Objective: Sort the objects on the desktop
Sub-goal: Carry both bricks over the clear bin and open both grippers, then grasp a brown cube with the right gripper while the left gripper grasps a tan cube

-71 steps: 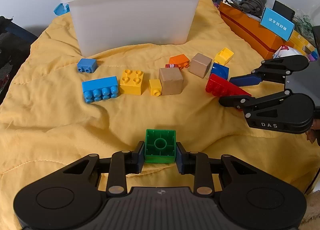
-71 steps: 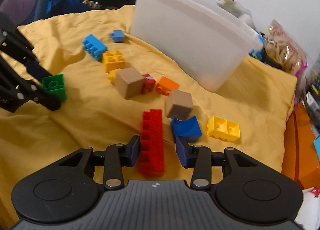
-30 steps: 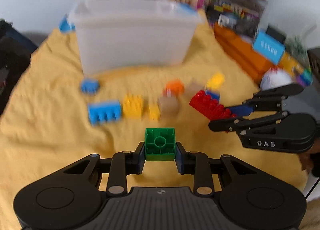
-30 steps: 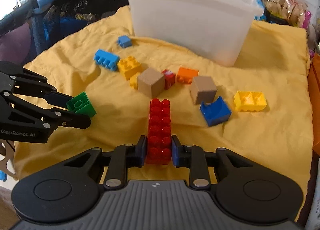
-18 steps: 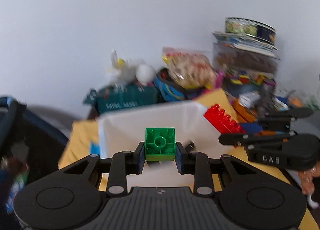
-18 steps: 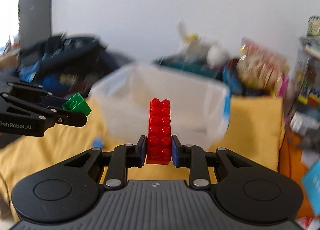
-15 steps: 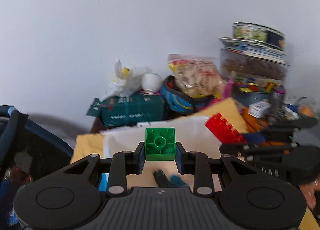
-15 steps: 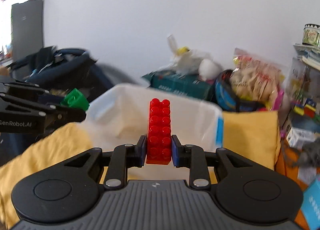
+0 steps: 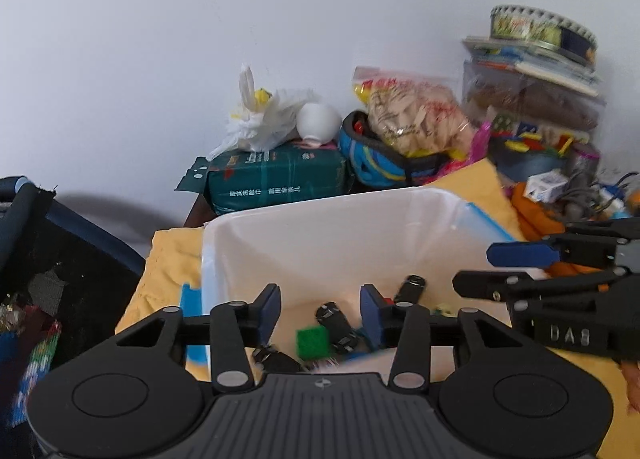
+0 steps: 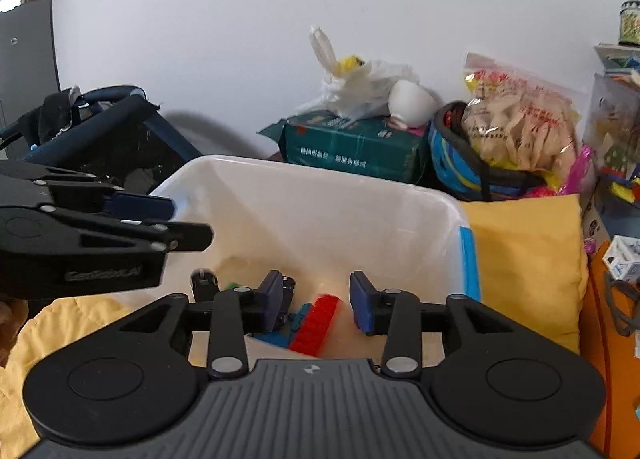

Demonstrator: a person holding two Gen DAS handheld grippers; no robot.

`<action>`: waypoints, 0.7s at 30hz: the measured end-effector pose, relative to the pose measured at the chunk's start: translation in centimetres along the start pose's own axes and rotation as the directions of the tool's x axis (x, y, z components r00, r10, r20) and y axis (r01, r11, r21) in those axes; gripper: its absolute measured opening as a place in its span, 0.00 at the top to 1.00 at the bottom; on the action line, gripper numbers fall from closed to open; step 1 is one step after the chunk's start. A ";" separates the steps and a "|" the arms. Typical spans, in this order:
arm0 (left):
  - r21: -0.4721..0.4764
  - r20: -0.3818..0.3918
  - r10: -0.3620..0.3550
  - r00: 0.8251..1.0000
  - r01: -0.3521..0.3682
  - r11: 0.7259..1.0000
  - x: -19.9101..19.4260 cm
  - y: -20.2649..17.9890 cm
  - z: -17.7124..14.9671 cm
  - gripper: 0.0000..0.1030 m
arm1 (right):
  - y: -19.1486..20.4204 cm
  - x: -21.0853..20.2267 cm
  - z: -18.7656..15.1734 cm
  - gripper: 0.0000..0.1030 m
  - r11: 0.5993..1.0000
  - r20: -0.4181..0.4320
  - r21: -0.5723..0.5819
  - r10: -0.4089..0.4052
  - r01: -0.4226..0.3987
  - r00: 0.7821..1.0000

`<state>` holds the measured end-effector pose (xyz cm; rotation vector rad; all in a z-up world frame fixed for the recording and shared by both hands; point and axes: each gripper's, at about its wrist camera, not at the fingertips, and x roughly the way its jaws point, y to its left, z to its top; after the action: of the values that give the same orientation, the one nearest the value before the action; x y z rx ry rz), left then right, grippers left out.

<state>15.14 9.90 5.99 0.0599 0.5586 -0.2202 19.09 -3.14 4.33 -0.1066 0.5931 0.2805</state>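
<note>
Both grippers hover over the white plastic bin (image 9: pixel 320 219), which also shows in the right wrist view (image 10: pixel 320 187). My left gripper (image 9: pixel 319 313) is open and empty; the green brick (image 9: pixel 312 341) lies below it inside the bin among several small black pieces (image 9: pixel 336 319). My right gripper (image 10: pixel 312 301) is open and empty; the long red brick (image 10: pixel 316 323) is blurred inside the bin beneath it, beside a blue piece (image 10: pixel 276 335). The right gripper also appears at the right of the left wrist view (image 9: pixel 516 267), and the left gripper at the left of the right wrist view (image 10: pixel 168 219).
The bin sits on a yellow cloth (image 10: pixel 524 259). Behind it are a green package (image 9: pixel 276 183), a white plastic bag (image 9: pixel 264 119), a snack bag (image 9: pixel 416 115) and stacked boxes (image 9: pixel 532 91). A dark fabric frame (image 10: pixel 104 131) stands at the left.
Both grippers have opened over the bin. The green brick left my left gripper and the red brick left my right gripper; both are now down inside the bin.
</note>
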 end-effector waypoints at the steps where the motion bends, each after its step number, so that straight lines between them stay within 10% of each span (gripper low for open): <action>1: -0.008 0.009 -0.002 1.000 0.003 1.000 -1.0 0.0 -0.6 0.50 | 0.0 -0.5 -0.1 0.59 1.000 0.014 -0.003 -0.003 0.003 1.000; 9: -0.020 -0.087 -0.050 0.995 0.048 0.999 -4.4 -2.4 -8.3 0.42 | 0.9 -5.1 -3.6 0.45 0.998 0.077 -0.061 0.030 -0.025 0.997; 21: -0.044 -0.286 -0.095 0.953 0.087 0.995 -2.9 -5.1 -15.3 0.42 | 2.0 -3.7 -10.4 0.45 0.991 -0.147 -0.120 0.039 -0.057 0.988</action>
<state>3.61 7.27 -5.43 0.0366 0.8567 -0.2953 10.03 -3.95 -2.20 -0.2341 0.7230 0.3584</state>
